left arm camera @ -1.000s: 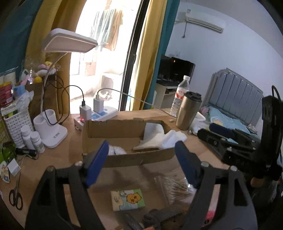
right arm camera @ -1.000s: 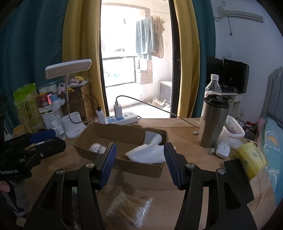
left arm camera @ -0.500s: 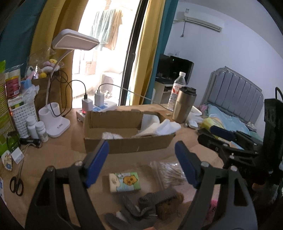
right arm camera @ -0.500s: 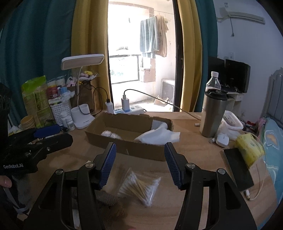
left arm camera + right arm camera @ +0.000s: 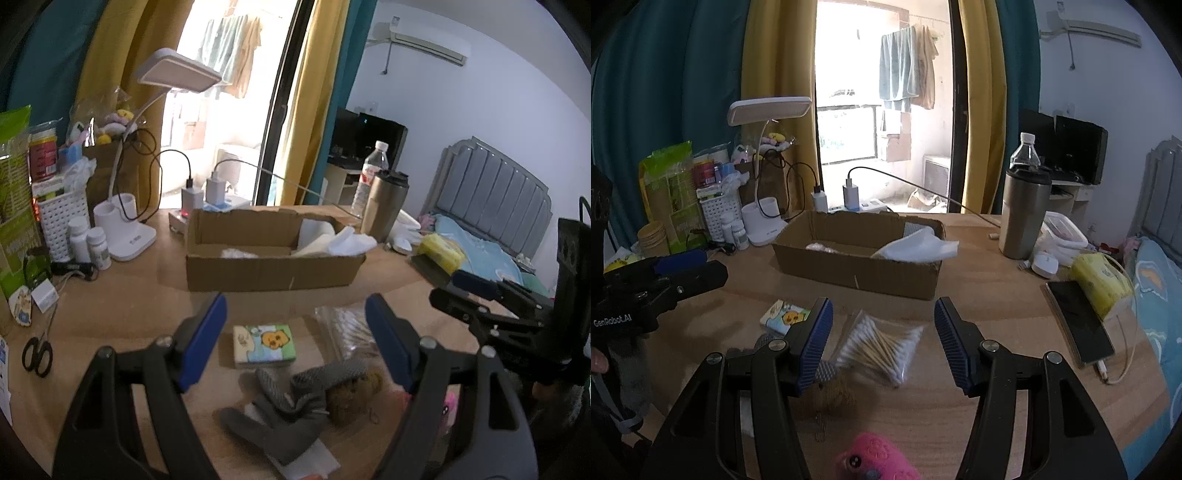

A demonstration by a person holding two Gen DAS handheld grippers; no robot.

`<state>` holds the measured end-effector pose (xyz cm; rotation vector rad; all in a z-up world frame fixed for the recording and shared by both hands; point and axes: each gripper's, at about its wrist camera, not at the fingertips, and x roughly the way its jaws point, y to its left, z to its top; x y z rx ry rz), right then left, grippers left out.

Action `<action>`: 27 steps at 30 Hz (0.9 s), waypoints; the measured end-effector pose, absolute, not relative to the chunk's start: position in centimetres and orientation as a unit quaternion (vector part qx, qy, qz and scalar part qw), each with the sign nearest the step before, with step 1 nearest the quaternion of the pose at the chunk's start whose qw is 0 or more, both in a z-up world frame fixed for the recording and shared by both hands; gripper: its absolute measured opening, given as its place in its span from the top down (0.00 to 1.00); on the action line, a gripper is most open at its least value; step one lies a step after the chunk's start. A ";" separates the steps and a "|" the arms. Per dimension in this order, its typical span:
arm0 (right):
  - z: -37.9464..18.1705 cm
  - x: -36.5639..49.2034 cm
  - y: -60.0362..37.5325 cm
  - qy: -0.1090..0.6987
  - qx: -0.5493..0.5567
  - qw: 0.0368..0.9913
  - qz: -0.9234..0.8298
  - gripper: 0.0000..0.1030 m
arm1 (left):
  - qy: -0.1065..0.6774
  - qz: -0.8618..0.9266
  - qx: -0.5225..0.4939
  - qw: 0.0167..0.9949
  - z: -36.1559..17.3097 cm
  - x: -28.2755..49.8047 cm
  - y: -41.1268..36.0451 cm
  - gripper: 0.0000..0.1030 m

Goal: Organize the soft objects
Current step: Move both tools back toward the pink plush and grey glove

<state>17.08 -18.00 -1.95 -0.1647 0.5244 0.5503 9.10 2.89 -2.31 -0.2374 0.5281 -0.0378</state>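
Both grippers are hanging wide and empty over the near half of the table (image 5: 990, 280). Left gripper (image 5: 295, 343): jaws far apart, nothing between the pads. Right gripper (image 5: 882, 343): jaws somewhat narrower, also holding nothing.

Soft things are lying low in both frames: grey glove (image 5: 288, 406), brown plush (image 5: 354, 391) touching it, pink plush (image 5: 875, 461) at the bottom edge. The box (image 5: 266, 266), at frame centre, is already holding white cloth (image 5: 343, 242) at its right end.

Likely step: picking the next soft item.
- You are best going for the glove with the left; aim at its bunched middle, not a loose finger.
- Keep clear of the tissue pack (image 5: 264, 345) and the swab bag (image 5: 882, 347); both are lying just beside the pile.
- Watch the other gripper; the two are crowding one patch.

View differences: the right view alone is showing the pink plush plainly and the phone (image 5: 1078, 321) at right. The left view alone is showing the scissors (image 5: 37, 354) at lower left and the glove's full spread.
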 end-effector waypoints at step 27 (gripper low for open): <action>-7.1 14.6 -19.1 0.319 -0.084 0.904 0.273 0.41 | 0.333 -0.026 -0.117 0.935 -7.8 7.1 0.8 0.23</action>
